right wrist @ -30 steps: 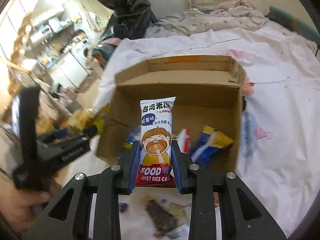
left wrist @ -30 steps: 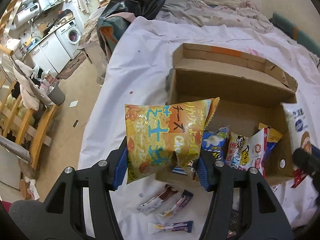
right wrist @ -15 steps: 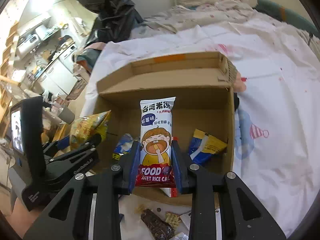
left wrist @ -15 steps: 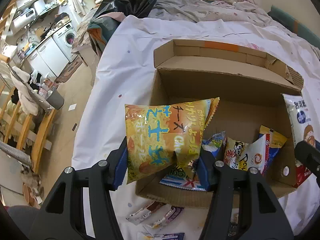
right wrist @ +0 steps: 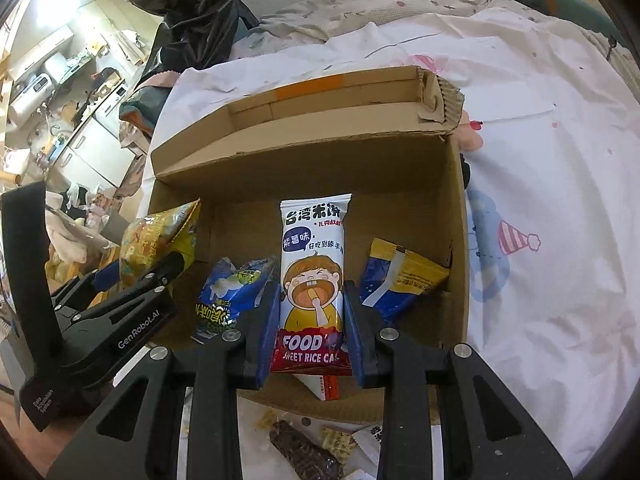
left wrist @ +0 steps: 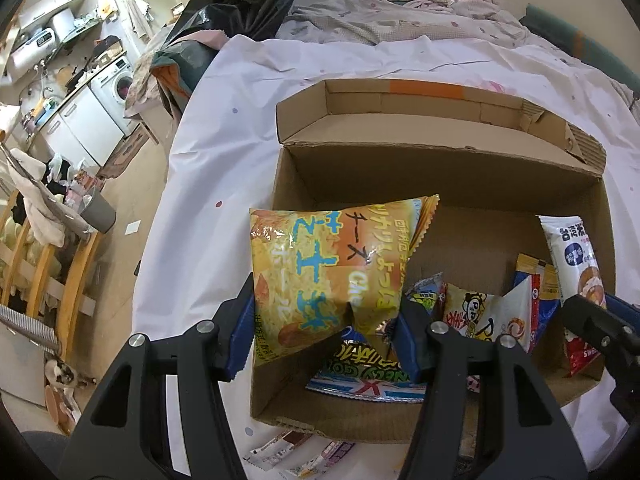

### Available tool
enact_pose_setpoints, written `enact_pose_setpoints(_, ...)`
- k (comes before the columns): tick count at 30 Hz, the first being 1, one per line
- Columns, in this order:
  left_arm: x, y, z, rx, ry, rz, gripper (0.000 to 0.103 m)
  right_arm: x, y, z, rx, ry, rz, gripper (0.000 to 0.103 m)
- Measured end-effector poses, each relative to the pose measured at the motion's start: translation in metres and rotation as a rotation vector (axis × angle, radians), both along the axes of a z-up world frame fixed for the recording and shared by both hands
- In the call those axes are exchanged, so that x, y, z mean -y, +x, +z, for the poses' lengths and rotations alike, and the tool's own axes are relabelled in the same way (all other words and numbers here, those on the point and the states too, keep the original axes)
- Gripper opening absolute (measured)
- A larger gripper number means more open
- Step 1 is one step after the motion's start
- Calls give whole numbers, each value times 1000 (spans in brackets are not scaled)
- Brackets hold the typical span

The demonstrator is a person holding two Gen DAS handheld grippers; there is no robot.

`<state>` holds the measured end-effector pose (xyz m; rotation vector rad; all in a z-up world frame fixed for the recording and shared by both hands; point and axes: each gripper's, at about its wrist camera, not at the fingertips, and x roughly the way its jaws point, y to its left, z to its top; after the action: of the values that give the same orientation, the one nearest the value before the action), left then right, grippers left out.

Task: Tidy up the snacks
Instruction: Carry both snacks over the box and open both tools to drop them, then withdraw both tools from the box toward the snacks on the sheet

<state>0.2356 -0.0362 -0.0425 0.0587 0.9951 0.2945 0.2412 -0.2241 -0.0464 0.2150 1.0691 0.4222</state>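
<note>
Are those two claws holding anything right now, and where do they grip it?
Left gripper pinches the yellow chip bag by its lower edge; right gripper clamps the rice cake packet near its bottom end.

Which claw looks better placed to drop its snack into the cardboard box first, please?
Probably right. The right claw holds the rice cake packet over the cardboard box interior, while the left claw holds its yellow bag across the left wall.
</note>
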Motion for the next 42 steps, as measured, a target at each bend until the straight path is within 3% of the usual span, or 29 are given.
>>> enact_pose_setpoints(10, 0, 1, 0, -5, -4, -29, 57, -2, 4, -2, -14, 6, -17, 33)
enact_pose_setpoints(17, 3, 2, -2, -28, -21, -55, 66, 2, 6, -2, -14, 36, -26, 36)
enact_pose_setpoints(21, 4, 0, 3, 2, -20, -50, 86, 6, 6, -1, -16, 63, -43, 64)
enact_pose_setpoints(23, 4, -2, 6, 17, -30, -46, 91, 6, 6, 0, -16, 68, -44, 65)
enact_pose_setpoints(42, 4, -26, 22, 53, -36, -65, 91, 18, -1, 11, 17, 93, -27, 77)
